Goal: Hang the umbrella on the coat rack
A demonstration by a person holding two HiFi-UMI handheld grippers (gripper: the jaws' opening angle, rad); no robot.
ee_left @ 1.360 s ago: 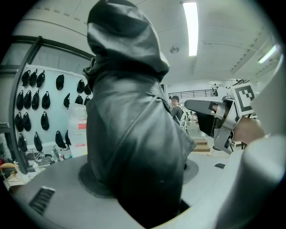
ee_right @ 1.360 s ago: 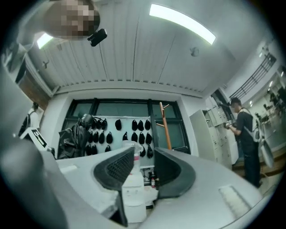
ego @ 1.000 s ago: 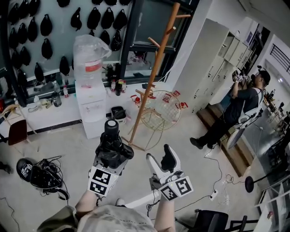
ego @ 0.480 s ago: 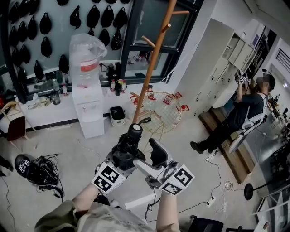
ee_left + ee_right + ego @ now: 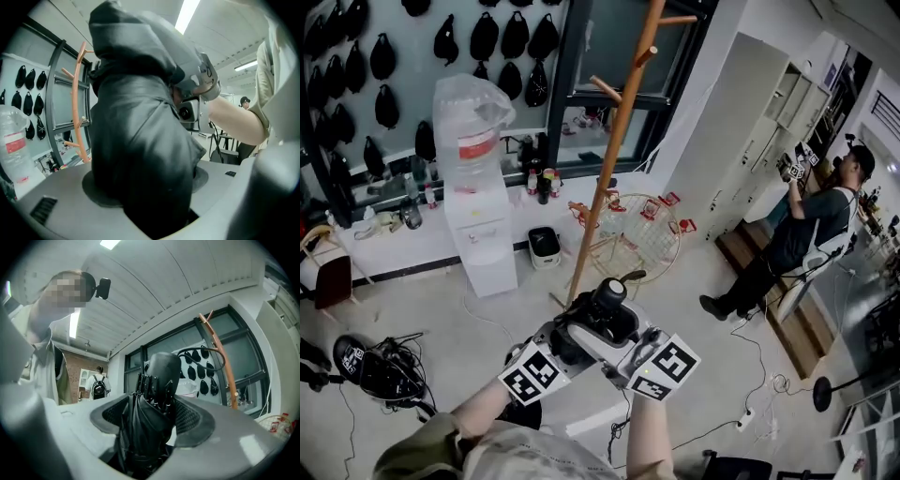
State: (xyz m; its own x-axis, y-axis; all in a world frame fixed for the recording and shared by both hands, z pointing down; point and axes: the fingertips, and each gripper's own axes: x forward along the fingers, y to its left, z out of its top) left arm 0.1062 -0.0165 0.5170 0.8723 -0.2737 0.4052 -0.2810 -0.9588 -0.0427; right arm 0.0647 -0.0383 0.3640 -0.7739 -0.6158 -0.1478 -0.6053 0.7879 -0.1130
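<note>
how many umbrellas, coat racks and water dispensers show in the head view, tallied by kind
umbrella: 1
coat rack: 1
water dispenser: 1
total: 3

Coat rack (image 5: 615,155) top beyond the head view's upper edge, base partly behind umbrella (image 5: 607,298)
</note>
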